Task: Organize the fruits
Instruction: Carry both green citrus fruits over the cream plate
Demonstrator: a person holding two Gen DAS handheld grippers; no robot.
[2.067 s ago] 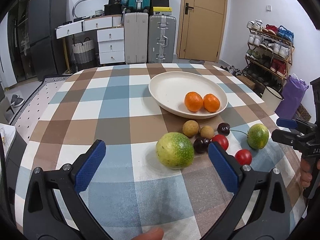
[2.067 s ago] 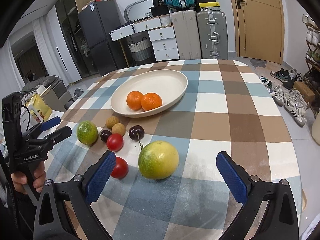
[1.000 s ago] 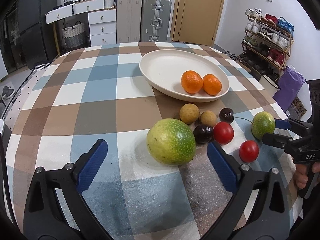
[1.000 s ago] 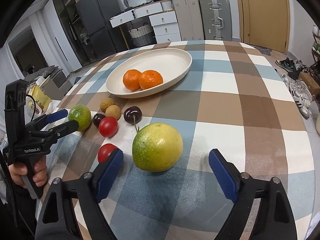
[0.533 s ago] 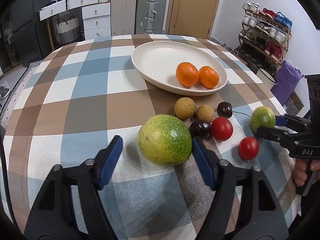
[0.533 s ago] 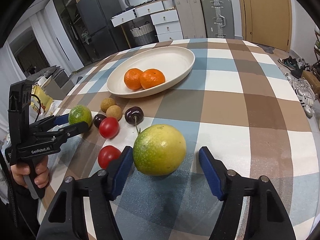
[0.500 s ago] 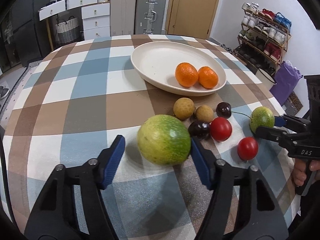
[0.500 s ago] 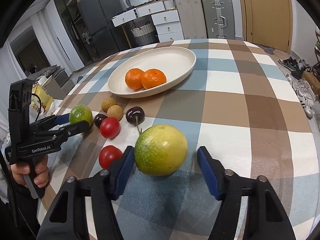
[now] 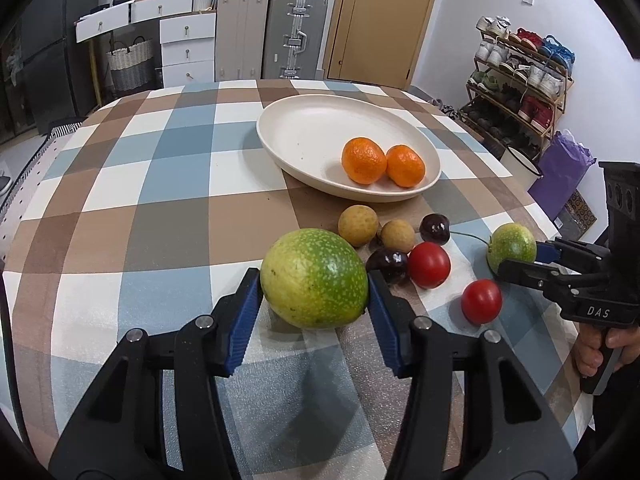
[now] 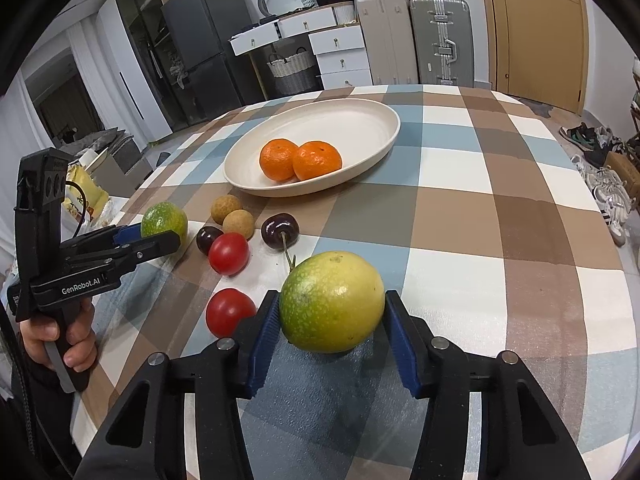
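On the checked tablecloth my left gripper (image 9: 313,276) has its blue pads against both sides of a big green speckled fruit (image 9: 314,284); the jaws are closing on it. My right gripper (image 10: 331,298) is closing the same way on a yellow-green fruit (image 10: 332,308), and its pads touch both sides. Each wrist view shows the other gripper with its fruit at the edge of the picture. Behind the fruits, a cream oval plate (image 9: 272,140) holds two oranges (image 9: 364,160).
Between the two held fruits lie two brown longans (image 9: 358,226), two dark cherries (image 9: 435,229) and two red tomatoes (image 9: 429,265). A person's hand (image 10: 60,332) grips the left handle. Suitcases, drawers and a shoe rack stand beyond the round table.
Both grippers came closer to their fruits, then their jaws narrowed from wide open until the pads met the fruit on each side. The fruits and the plate stayed in place.
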